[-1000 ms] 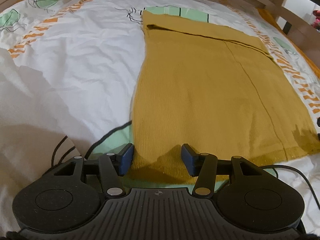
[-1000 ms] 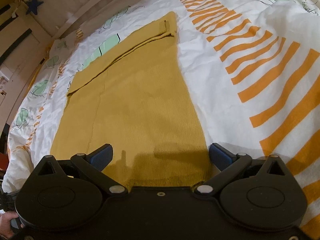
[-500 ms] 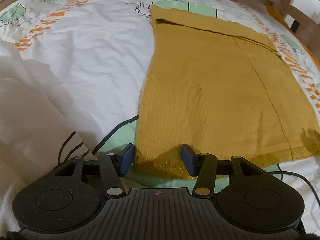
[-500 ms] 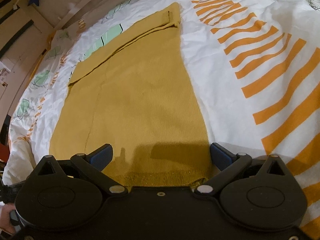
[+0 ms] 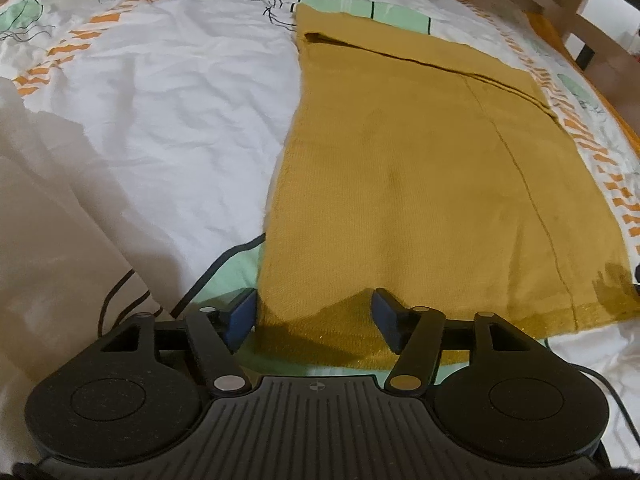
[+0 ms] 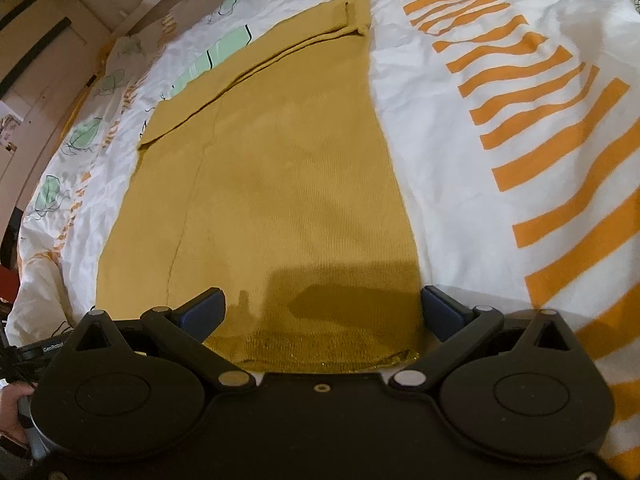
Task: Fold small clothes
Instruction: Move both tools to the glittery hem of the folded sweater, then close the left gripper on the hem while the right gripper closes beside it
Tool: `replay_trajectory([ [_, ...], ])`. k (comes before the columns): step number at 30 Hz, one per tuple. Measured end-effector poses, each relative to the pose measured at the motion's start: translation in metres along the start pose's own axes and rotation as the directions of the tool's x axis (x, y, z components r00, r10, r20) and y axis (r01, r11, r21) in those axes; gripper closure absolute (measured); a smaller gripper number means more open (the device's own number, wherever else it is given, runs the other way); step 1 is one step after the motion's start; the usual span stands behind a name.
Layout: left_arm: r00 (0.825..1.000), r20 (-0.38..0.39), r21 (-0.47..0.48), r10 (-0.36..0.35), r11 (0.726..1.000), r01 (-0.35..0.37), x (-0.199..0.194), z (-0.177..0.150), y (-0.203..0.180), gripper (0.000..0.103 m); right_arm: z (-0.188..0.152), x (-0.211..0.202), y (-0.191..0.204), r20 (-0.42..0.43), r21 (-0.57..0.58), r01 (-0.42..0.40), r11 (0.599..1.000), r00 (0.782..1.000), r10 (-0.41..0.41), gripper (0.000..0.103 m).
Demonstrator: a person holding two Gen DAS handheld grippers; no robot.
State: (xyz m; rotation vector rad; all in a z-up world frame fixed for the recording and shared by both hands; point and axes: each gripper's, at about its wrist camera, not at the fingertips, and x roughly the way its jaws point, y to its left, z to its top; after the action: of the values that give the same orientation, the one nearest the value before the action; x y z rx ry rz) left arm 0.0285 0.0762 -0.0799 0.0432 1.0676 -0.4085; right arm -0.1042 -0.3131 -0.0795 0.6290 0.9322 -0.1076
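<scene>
The mustard knit garment [image 5: 420, 184] lay flat on the patterned bedsheet [image 5: 168, 112], its far end folded over into a narrow band, and both tools sat at its near hem. The left gripper [image 5: 314, 316] was spread open around the hem's left corner, one blue pad just off the cloth's edge, the other over the fabric. The right gripper [image 6: 322, 314] gaped wider still, straddling the right corner of the garment [image 6: 272, 184], nothing pinched. Orange stripes of the sheet [image 6: 520, 128] ran alongside
</scene>
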Motion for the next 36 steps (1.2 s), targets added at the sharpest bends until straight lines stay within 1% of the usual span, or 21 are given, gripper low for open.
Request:
replay_trajectory([
  [3, 1.000, 0.014, 0.018, 0.008, 1.000, -0.009, 0.002, 0.001, -0.006, 0.037, 0.004, 0.008, -0.003, -0.002, 0.012, -0.010, 1.000, 1.000, 0.010, 0.000],
  [5, 1.000, 0.020, 0.035, 0.016, 0.999, -0.017, 0.003, 0.001, -0.009, 0.037, 0.004, 0.010, -0.001, -0.008, 0.000, -0.005, 1.000, 1.000, 0.005, 0.000],
  [7, 1.000, 0.028, 0.030, 0.009, 0.999, -0.010, 0.002, 0.000, -0.007, 0.037, 0.003, 0.008, 0.000, -0.006, -0.012, -0.005, 1.000, 1.000, 0.005, 0.000],
  [8, 0.999, 0.032, 0.025, 0.009, 1.000, -0.010, 0.001, -0.001, -0.006, 0.040, 0.002, 0.008, -0.001, -0.004, -0.013, -0.009, 1.000, 1.000, 0.009, 0.000],
  [9, 0.999, 0.037, 0.021, 0.013, 1.000, -0.014, 0.000, -0.001, -0.006, 0.048, 0.002, 0.007, -0.001, -0.003, -0.013, -0.013, 1.000, 1.000, 0.013, 0.000],
  [10, 0.999, 0.042, 0.017, 0.021, 1.000, -0.022, -0.001, -0.002, -0.006, 0.052, 0.002, 0.006, -0.001, -0.006, -0.013, -0.016, 1.000, 1.000, 0.015, 0.000],
  [12, 0.998, 0.055, 0.012, 0.016, 1.000, -0.017, -0.004, -0.003, -0.005, 0.071, 0.002, 0.005, 0.000, -0.020, -0.017, -0.018, 1.000, 1.000, 0.018, 0.000],
  [13, 0.998, 0.059, 0.009, 0.005, 1.000, -0.006, -0.006, -0.004, -0.004, 0.078, 0.003, 0.004, 0.001, -0.029, -0.023, -0.019, 1.000, 0.999, 0.019, 0.000],
  [14, 0.998, 0.062, 0.005, -0.011, 1.000, 0.011, -0.007, -0.004, -0.003, 0.090, 0.003, 0.004, 0.002, -0.037, -0.030, -0.019, 0.999, 0.999, 0.017, 0.000],
  [15, 0.998, 0.063, 0.002, -0.025, 1.000, 0.025, -0.008, -0.005, -0.003, 0.095, 0.002, 0.003, 0.003, -0.044, -0.037, -0.018, 0.999, 0.999, 0.016, 0.001],
  [16, 0.997, 0.065, 0.003, -0.027, 1.000, 0.027, -0.009, -0.005, -0.004, 0.095, 0.002, 0.003, 0.004, -0.052, -0.045, -0.015, 0.999, 0.999, 0.013, 0.001],
  [17, 0.997, 0.069, 0.006, -0.026, 1.000, 0.025, -0.009, -0.005, -0.005, 0.096, 0.002, 0.002, 0.005, -0.057, -0.054, -0.005, 0.999, 0.998, 0.001, 0.006],
  [19, 0.997, 0.076, 0.000, -0.027, 1.000, 0.027, -0.010, -0.006, -0.005, 0.096, 0.002, 0.000, 0.007, -0.054, -0.073, 0.043, 0.996, 0.997, -0.047, 0.028],
  [20, 0.996, 0.082, -0.008, -0.031, 0.999, 0.031, -0.011, -0.006, -0.004, 0.097, 0.002, -0.001, 0.006, -0.048, -0.070, 0.056, 0.996, 0.997, -0.059, 0.051],
  [21, 0.996, 0.087, -0.017, -0.035, 0.999, 0.036, -0.012, -0.006, -0.004, 0.097, 0.001, -0.002, 0.003, -0.045, -0.057, 0.058, 0.997, 0.997, -0.060, 0.080],
  [22, 0.995, 0.090, -0.026, -0.039, 0.999, 0.042, -0.013, -0.005, -0.002, 0.097, 0.001, -0.003, -0.001, -0.043, -0.035, 0.046, 0.998, 0.998, -0.047, 0.085],
  [24, 0.994, 0.102, -0.046, -0.049, 0.997, 0.054, -0.015, -0.004, -0.001, 0.097, 0.001, -0.005, -0.004, -0.027, -0.013, 0.018, 1.000, 0.999, -0.018, 0.085],
  [28, 0.989, 0.136, -0.065, -0.057, 0.996, 0.066, -0.023, -0.001, 0.000, 0.097, 0.002, -0.018, 0.002, 0.057, -0.034, -0.026, 0.999, 0.998, 0.028, 0.087],
  [32, 0.981, 0.178, -0.087, -0.080, 0.992, 0.097, -0.036, 0.009, 0.001, 0.097, 0.008, -0.030, 0.006, 0.138, -0.039, -0.055, 0.998, 0.989, 0.060, 0.087],
  [36, 0.967, 0.229, -0.109, -0.112, 0.984, 0.140, -0.048, 0.028, 0.003, 0.097, 0.017, -0.039, 0.005, 0.202, -0.010, -0.110, 0.994, 0.973, 0.110, 0.087],
])
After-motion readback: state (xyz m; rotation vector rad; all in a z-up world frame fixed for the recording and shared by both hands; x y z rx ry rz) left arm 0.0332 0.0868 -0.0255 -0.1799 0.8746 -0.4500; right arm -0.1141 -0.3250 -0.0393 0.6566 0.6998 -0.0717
